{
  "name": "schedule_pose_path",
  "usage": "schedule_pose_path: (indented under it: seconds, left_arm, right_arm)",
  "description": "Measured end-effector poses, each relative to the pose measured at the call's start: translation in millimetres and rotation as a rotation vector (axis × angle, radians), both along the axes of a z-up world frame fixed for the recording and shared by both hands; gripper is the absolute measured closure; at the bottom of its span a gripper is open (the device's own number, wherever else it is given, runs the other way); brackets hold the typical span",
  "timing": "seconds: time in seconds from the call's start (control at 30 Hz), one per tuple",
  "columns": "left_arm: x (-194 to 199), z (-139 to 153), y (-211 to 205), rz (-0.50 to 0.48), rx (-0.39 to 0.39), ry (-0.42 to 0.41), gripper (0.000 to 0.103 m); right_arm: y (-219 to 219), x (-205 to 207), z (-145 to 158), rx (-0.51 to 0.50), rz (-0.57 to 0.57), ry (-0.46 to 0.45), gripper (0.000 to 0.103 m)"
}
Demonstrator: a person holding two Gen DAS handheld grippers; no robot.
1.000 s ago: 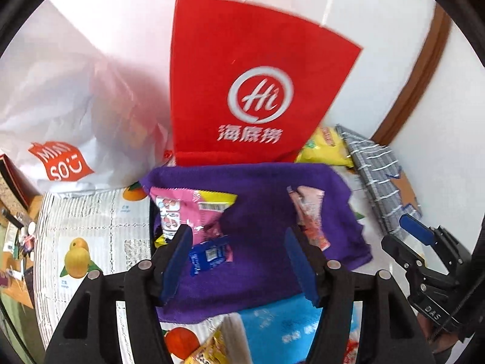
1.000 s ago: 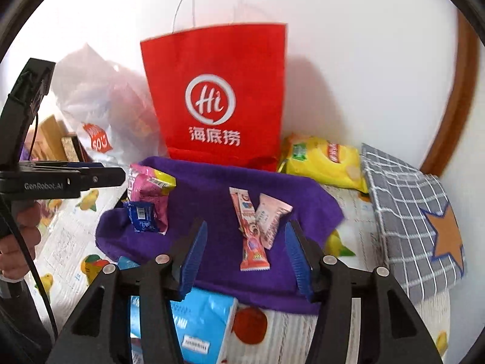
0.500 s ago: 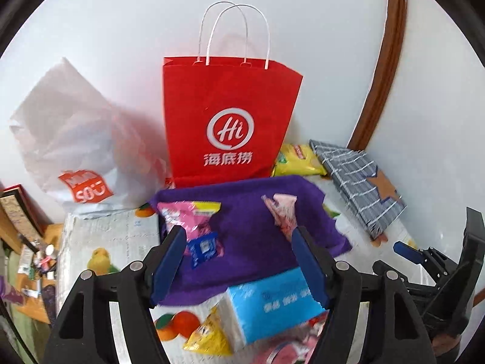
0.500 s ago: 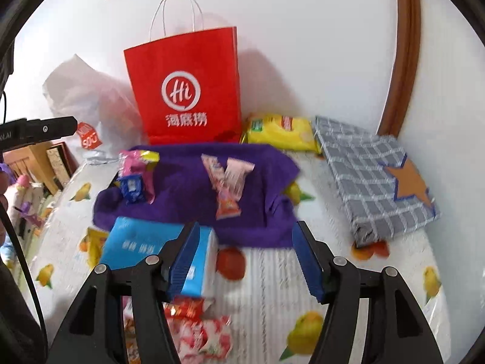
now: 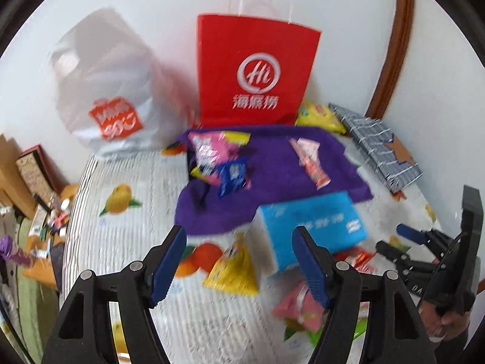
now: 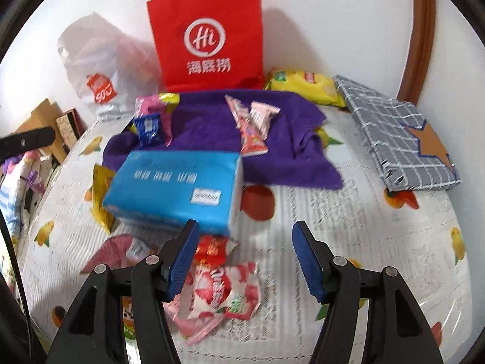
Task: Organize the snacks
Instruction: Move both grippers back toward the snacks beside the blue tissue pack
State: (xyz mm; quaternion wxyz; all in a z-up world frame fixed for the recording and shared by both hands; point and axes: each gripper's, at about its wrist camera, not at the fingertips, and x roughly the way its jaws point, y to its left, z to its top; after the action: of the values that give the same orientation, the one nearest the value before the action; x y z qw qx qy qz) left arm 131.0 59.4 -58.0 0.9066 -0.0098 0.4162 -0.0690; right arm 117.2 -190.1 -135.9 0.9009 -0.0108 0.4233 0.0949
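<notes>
Both claws gape empty; red bag (image 6: 206, 33) reads "Hi", 海底捞.

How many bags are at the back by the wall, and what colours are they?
Red paper bag: 1
White plastic bag: 1
Yellow snack bag: 1
Total: 3

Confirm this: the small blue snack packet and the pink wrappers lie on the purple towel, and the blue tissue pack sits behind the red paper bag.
Wrong on one point: the blue tissue pack sits in front of the red paper bag, nearer the camera than the purple towel. The right wrist view shows it.
</notes>
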Motion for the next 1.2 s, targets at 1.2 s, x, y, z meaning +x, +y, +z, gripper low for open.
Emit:
schedule_pose_path:
  seconds: [1.2]
  left_arm:
    - [-8, -67, 17, 0.06, -0.075, 0.151, 0.033]
  right_arm:
    - [-4, -6, -69, -0.065, 0.099, 0.107, 0.032]
